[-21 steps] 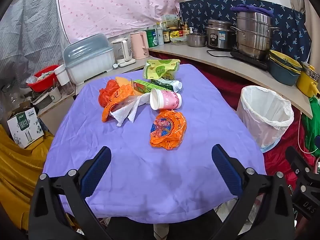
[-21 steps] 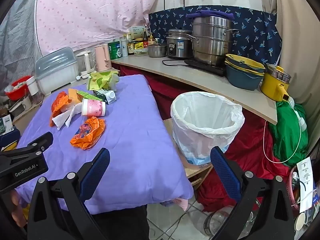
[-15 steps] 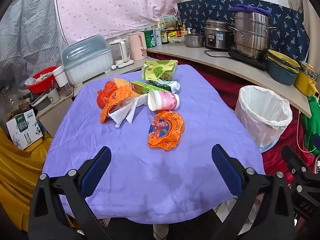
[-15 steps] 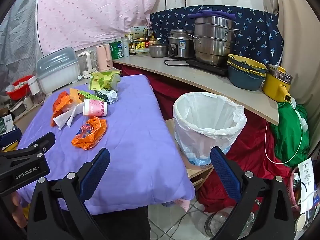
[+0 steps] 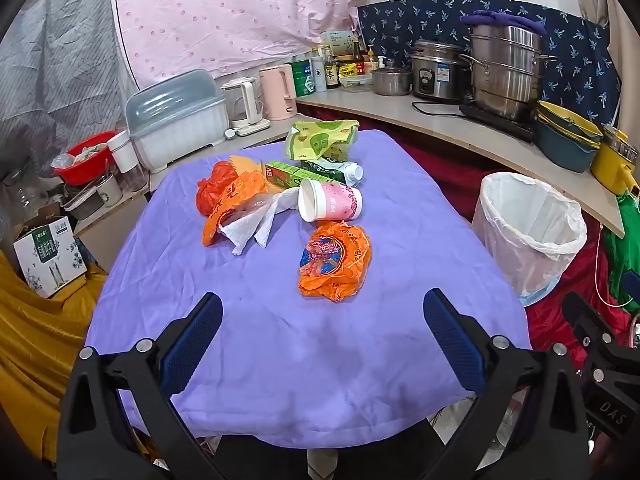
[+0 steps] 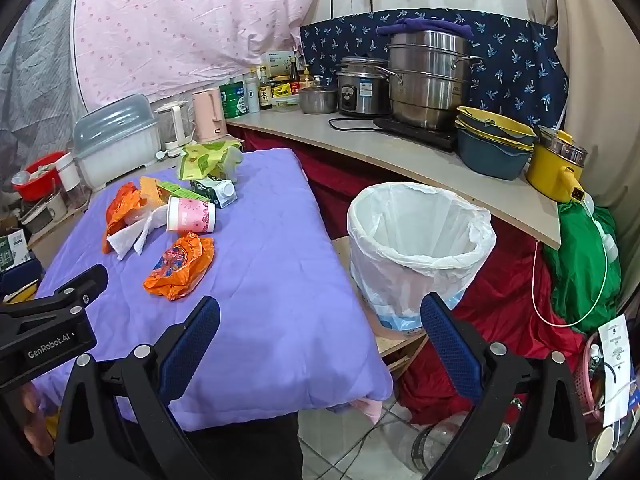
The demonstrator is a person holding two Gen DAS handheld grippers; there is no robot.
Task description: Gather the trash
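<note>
Purple cloth [image 5: 280,340] covers the table on which the trash is gathered, with a cluttered kitchen counter [image 5: 460,136] curving behind it. Both grippers are seen held wide apart and empty. The left gripper [image 5: 322,332] is poised over the near part of the cloth, and the crumpled orange wrapper [image 5: 335,258] lies just beyond the line between its fingertips, apart from them. Farther back, a pink paper cup [image 5: 330,205] is seen on its side, touching white tissue [image 5: 256,226] and an orange plastic bag [image 5: 228,196]; a green carton [image 5: 292,174], a milk carton [image 5: 336,170] and a yellow-green packet [image 5: 320,140] are piled behind it. The right gripper [image 6: 320,330] is held over the table's right edge, with the wrapper lying ahead and to its left. Beside the table, on the right, a bin [image 6: 420,252] lined with a white bag stands on a low board; no contents can be made out inside it.
</note>
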